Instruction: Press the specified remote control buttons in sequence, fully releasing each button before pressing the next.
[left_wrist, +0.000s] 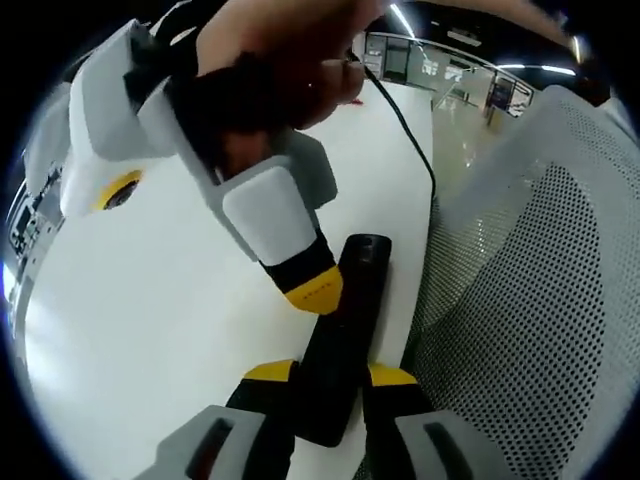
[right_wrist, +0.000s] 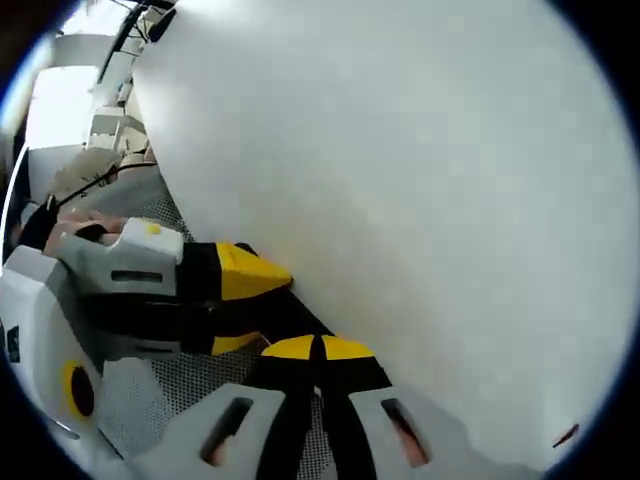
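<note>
I see a plain white surface (left_wrist: 150, 330) beside a grey mesh chair (left_wrist: 540, 300), with a lit hall behind. The black slim remote (left_wrist: 340, 330) lies at the surface's edge, clenched between my left tool (left_wrist: 330, 375) jaws. My right tool (right_wrist: 318, 348), tips closed together, touches the remote's top face.

left claw (left_wrist: 333, 376) clamped, right claw (right_wrist: 318, 348) closed
</note>
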